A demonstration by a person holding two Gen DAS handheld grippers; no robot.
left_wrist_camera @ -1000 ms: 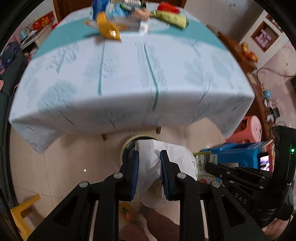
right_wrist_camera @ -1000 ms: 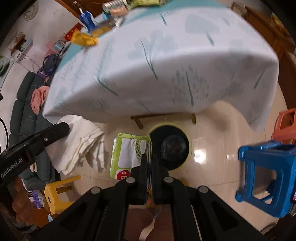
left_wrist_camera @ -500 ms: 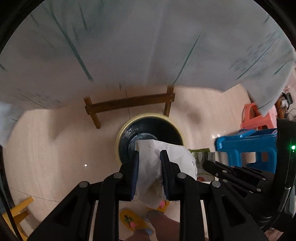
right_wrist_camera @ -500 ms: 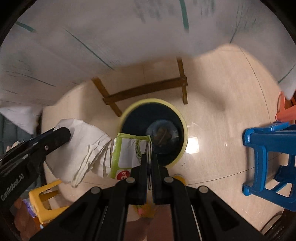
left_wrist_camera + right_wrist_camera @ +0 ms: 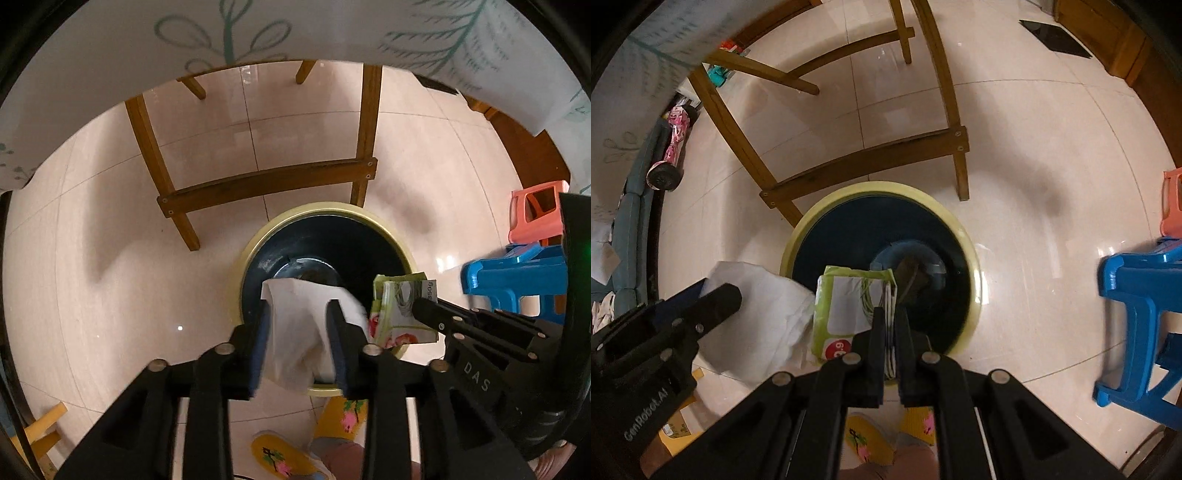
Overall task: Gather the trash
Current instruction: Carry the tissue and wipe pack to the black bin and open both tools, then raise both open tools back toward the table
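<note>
Both my grippers point down over the round bin with the pale yellow rim and dark liner (image 5: 325,236), which stands on the shiny beige tiled floor (image 5: 110,258) right below my jaws. My left gripper (image 5: 299,332) has its jaws opening now, and the crumpled white paper tissue (image 5: 299,317) hangs between them, its top edge poking out past the fingertips over the bin's mouth. My right gripper (image 5: 889,328) has its jaws pressed nearly together, pinching the edge of the flat green-and-white printed plastic packet (image 5: 849,306); the packet fans out to the left of those jaws, over the bin's near rim. Beyond the bin stand brown wooden chair legs with a crossbar (image 5: 266,184). Off to my right sits a blue plastic stool (image 5: 1137,325), a salmon-pink stool (image 5: 535,214) behind it. Under my jaws, yellow flowered slippers (image 5: 280,458) on the person's feet.
</note>
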